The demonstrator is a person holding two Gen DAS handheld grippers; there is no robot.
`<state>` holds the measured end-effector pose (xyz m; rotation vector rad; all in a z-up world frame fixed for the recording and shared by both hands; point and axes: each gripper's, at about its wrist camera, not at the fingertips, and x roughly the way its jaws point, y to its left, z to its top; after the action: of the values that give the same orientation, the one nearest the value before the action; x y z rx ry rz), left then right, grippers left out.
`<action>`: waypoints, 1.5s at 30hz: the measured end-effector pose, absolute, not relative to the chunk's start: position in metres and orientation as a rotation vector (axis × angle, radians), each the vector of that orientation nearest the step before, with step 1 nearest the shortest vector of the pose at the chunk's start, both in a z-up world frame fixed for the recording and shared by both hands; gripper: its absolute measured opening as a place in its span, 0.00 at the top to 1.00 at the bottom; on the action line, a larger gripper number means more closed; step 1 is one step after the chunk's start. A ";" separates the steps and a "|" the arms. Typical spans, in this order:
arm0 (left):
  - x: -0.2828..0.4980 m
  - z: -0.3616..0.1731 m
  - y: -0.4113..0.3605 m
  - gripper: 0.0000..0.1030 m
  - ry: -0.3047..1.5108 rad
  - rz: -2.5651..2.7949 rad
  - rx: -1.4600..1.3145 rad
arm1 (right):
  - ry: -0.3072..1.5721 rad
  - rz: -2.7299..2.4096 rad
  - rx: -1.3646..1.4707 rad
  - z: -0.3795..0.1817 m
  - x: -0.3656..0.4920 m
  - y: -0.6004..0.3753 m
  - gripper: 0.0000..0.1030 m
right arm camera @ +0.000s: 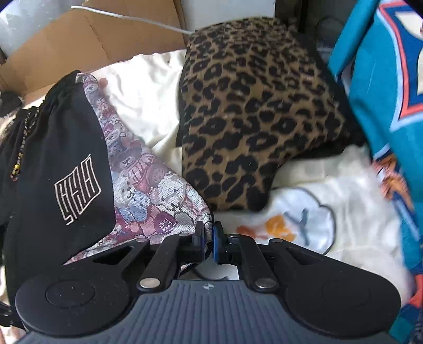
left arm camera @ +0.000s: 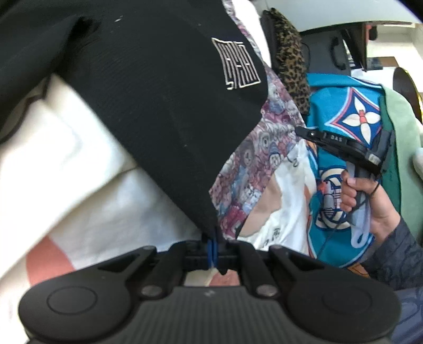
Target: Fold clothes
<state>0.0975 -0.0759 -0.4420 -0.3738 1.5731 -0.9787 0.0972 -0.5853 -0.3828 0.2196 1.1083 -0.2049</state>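
Left gripper [left arm camera: 213, 247] jaws clamp the black garment [left arm camera: 148, 100] corner; right gripper [right arm camera: 208, 239] jaws clamp the teddy-bear-print fabric [right arm camera: 148, 193] edge, beside the leopard-print garment [right arm camera: 253, 105].

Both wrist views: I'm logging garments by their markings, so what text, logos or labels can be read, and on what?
"DAS": right gripper, on its side.
Black garment: white maze-like emblem, no legible word.
White cloth: small dark print, too blurred to read.
Teal cloth: emblems only, no words legible.

cardboard box [right arm camera: 87, 39], white cable [right arm camera: 137, 19], black office chair [left arm camera: 335, 50]
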 end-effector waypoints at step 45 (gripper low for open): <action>0.170 -0.320 0.126 0.86 1.142 -0.399 -0.265 | 0.989 0.191 0.429 -0.338 0.142 -0.409 0.72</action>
<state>0.1697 0.1258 -0.3203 -0.2650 1.1422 -0.3994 0.1425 -0.4095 -0.3379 0.4286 0.9887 0.1910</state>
